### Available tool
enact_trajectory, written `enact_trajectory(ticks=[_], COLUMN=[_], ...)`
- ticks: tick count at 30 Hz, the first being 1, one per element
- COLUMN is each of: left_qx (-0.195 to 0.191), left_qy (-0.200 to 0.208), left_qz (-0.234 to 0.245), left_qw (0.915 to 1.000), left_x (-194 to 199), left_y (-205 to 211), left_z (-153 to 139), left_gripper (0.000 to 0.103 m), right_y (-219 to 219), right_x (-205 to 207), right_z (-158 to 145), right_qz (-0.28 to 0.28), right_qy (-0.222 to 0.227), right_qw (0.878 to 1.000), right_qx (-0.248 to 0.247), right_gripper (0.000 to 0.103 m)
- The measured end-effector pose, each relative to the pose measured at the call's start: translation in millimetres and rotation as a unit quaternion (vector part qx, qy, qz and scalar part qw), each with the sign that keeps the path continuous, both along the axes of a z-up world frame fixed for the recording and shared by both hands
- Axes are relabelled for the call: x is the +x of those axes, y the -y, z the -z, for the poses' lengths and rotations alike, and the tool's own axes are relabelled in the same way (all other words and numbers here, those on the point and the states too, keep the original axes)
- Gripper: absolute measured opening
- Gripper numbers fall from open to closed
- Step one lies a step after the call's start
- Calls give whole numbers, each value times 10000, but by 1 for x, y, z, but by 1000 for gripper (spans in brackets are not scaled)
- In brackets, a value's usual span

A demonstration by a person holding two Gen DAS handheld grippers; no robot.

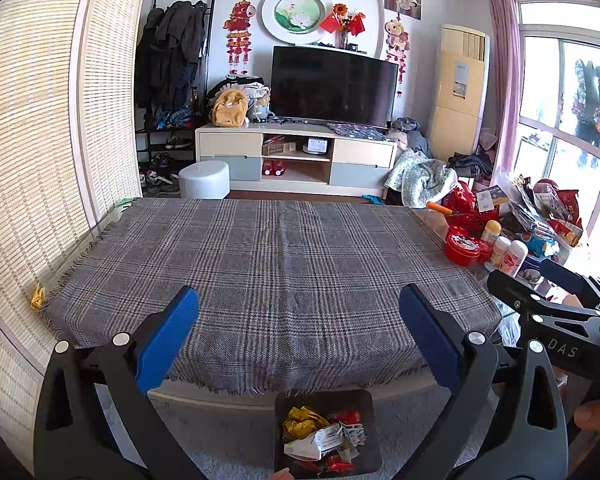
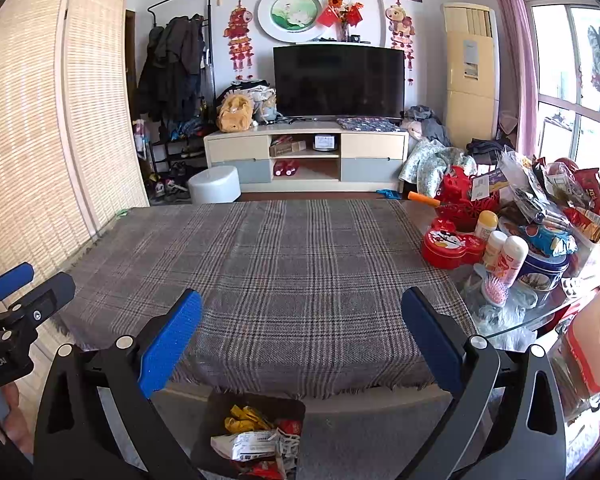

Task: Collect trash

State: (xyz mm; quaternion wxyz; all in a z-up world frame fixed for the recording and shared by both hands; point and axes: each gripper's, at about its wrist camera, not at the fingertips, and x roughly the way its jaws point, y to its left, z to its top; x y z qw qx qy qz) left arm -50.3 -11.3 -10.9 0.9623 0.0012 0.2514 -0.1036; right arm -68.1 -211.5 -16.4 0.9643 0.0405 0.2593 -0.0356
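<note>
A dark bin (image 1: pixel 364 402) stands on the floor just below the table's near edge, holding yellow, red and white wrappers (image 1: pixel 324 436). It also shows in the right wrist view (image 2: pixel 220 408) with the same wrappers (image 2: pixel 256 440). My left gripper (image 1: pixel 300 312) is open and empty above the table's near edge. My right gripper (image 2: pixel 302 316) is open and empty too, beside it on the right. The plaid tablecloth (image 1: pixel 276 264) shows no trash on it. The right gripper's body shows at the left view's right edge (image 1: pixel 556 312).
A cluttered glass side table (image 2: pixel 512 328) at the right holds a red tin (image 2: pixel 452 244), bottles (image 2: pixel 508 256), a hairbrush and snack bags. A bamboo screen (image 1: pixel 32 160) stands on the left. A white stool (image 1: pixel 204 180) and TV cabinet (image 1: pixel 296 156) lie beyond the table.
</note>
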Motion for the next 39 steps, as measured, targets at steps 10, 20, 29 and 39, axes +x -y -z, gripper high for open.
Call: enact_trajectory(ticks=[10,20,29,39], left_qx=[-3,-11,-5,-9], left_qy=[-1,-2,6,17], left_qz=[8,-1,-4,-18], left_qw=[10000,10000,10000,10000], left_x=[0,-1,-2,-3], left_y=[4,5,6,8], left_z=[-2,-2,-2,-4], left_gripper=[95,95,95,95], right_y=[0,-1,-1,0], right_x=[-1,-1,-1,-1], right_z=[0,1,1,0], right_qz=[13,-26,-20,-6], right_qy=[-10,-29,-19,-14], right_qw=[10000,10000,10000,10000], right_qx=[5,7,9,13], right_gripper=[100,100,100,100])
